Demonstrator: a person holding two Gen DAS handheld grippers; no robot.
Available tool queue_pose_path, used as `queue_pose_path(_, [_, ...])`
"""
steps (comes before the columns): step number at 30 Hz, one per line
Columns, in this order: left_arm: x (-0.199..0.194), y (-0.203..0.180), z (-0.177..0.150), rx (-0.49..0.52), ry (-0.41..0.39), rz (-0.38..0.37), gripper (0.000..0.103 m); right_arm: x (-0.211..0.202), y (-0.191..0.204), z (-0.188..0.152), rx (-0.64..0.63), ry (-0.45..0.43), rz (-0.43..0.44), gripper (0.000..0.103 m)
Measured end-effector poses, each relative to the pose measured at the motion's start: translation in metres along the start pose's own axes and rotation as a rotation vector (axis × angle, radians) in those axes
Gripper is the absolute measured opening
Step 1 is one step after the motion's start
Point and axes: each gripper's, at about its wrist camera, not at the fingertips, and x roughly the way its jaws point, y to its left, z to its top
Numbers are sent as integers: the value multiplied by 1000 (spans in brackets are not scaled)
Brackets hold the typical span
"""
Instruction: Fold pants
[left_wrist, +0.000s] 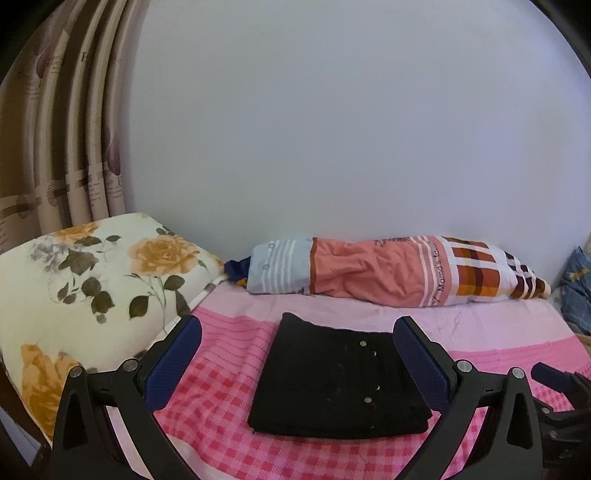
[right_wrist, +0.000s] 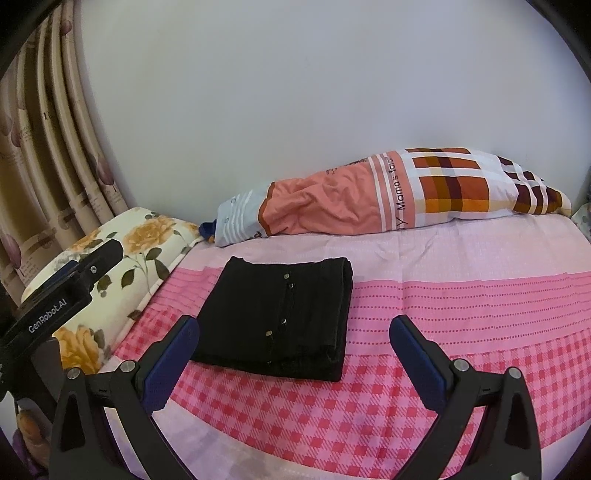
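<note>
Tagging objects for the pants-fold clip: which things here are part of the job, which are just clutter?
Job:
- black pants, folded flat on the pink bedsheet
- left gripper, open
- right gripper, open

Clutter:
- floral pillow
- orange patchwork pillow
- curtain
- blue fabric at bed's edge

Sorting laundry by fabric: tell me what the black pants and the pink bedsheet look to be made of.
Black pants: apparently a thick, matte woven cloth, maybe denim or heavy cotton; the folded layers stack stiffly and small metal studs shine on top. Pink bedsheet: seemingly thin woven cotton or a blend, matte, with printed checks and dotted stripes and soft creases near the far edge. The exact fibres cannot be told.
</note>
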Motion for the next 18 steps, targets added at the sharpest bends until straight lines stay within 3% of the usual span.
queue_pose_path(5, [3,-4,-4,10,17,-55,103,2,0,-1,3,9,1,102])
queue_pose_path(18, [-8,-11,-7,21,-18,-55,103,2,-1,-2,1,7,1,102])
